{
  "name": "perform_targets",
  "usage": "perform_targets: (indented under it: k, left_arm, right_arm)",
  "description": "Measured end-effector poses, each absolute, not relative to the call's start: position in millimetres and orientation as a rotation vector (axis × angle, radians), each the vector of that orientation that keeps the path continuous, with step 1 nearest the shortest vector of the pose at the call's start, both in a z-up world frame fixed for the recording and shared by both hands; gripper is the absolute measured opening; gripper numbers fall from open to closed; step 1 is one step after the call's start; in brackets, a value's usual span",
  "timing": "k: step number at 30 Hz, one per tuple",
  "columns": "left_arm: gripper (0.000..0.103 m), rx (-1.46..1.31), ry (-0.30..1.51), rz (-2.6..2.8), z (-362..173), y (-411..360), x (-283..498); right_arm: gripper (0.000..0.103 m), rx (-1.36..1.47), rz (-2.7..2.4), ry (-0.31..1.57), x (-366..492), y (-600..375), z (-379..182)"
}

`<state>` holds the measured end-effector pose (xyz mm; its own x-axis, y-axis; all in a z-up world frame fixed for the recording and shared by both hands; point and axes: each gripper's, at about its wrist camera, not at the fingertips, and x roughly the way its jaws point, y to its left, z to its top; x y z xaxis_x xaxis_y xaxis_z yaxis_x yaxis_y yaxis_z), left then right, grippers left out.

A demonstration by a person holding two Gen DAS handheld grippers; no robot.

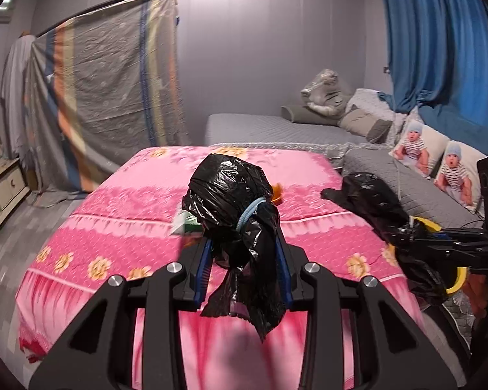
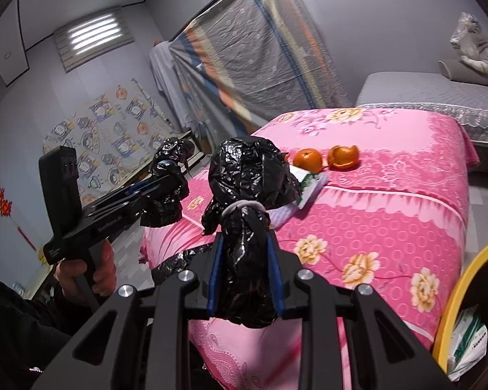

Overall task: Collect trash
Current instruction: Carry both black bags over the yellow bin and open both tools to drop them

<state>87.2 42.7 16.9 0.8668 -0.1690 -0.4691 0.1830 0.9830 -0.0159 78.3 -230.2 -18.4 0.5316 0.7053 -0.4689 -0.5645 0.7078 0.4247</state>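
Note:
My left gripper (image 1: 244,243) is shut on black trash-bag plastic (image 1: 231,188) bunched with a blue band. My right gripper (image 2: 245,253) is shut on another bunch of the black bag (image 2: 250,175) tied with a grey band. Each gripper shows in the other view, the right one (image 1: 410,230) at the right, the left one (image 2: 166,182) at the left, both holding black plastic above the near edge of the pink bed (image 2: 390,201). On the bed lie an orange (image 2: 307,159), an orange peel (image 2: 343,156) and a white-green wrapper (image 2: 309,183).
A yellow-rimmed bin (image 2: 455,305) with a white packet inside stands at the right beside the bed. A grey mattress (image 1: 270,128) with pillows and baby-print cushions (image 1: 439,162) lies beyond. A sheet-covered rack (image 1: 107,97) stands by the far wall.

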Motion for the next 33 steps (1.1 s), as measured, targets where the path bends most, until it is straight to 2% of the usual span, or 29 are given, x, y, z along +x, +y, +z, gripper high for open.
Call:
perform_targets:
  k: [19, 33]
  left_arm:
    - [0.032, 0.127, 0.429, -0.427, 35.1, -65.8, 107.3]
    - [0.032, 0.190, 0.421, -0.655, 28.7, -167.4, 112.7]
  right_arm:
    - [0.023, 0.352, 0.390, 0.548, 66.2, -355.2, -18.8]
    - [0.023, 0.419, 0.174, 0.543, 47.0, -427.9, -44.7]
